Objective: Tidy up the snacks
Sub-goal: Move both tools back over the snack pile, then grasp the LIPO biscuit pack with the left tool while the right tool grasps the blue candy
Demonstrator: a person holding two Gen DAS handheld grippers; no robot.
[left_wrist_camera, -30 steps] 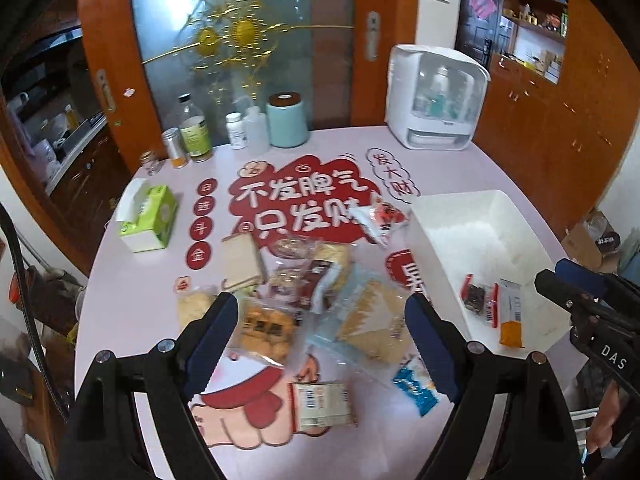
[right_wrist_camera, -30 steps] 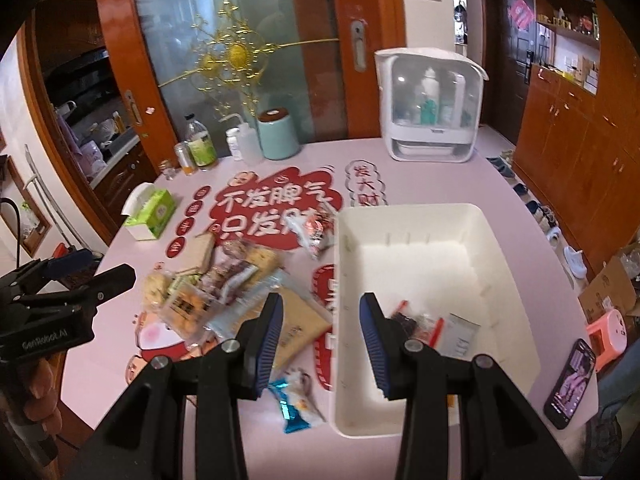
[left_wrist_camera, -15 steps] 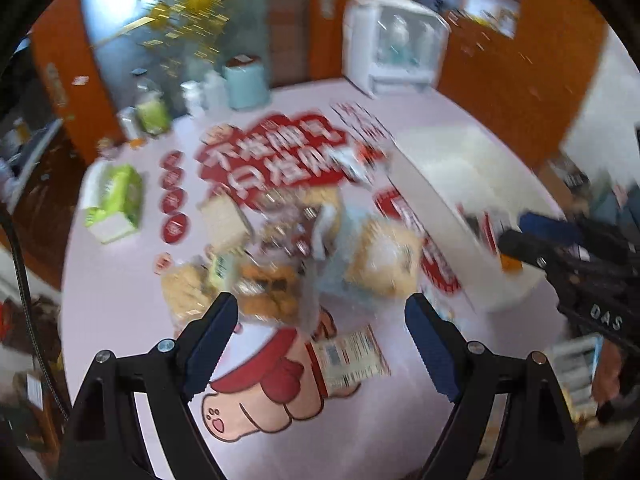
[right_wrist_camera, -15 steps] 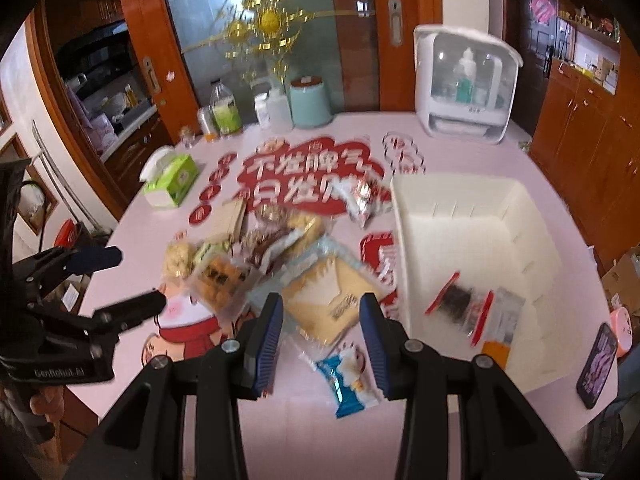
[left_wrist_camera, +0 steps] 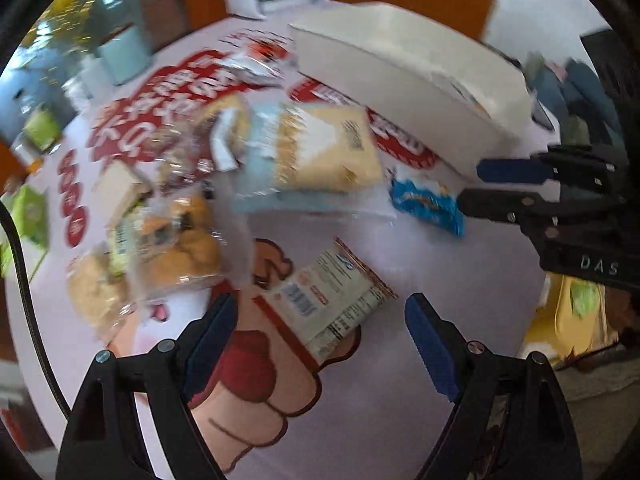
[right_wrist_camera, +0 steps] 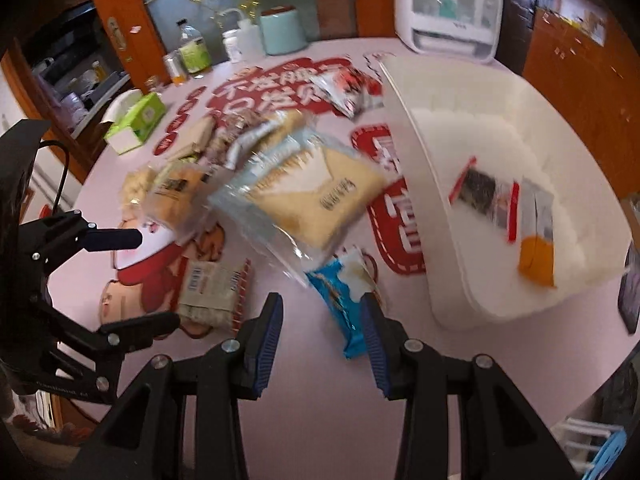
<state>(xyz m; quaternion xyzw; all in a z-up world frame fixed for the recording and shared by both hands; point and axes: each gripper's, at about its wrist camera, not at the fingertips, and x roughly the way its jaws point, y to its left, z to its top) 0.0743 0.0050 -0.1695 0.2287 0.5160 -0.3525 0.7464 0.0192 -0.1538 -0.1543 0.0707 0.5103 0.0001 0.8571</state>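
Left claw [left_wrist_camera: 320, 336] spread wide over white packet [left_wrist_camera: 326, 294]. Right claw [right_wrist_camera: 322, 322] spread beside blue packet [right_wrist_camera: 340, 296]; bare pink tabletop [right_wrist_camera: 320, 420] toward near edge, white bin [right_wrist_camera: 444, 240] just right.

Orange wood cabinets [right_wrist_camera: 576, 52] — glass door [right_wrist_camera: 180, 0]

right hand-held gripper [right_wrist_camera: 322, 312] spread, empty | above blue snack packet [right_wrist_camera: 340, 292] | white bin [right_wrist_camera: 404, 92] right
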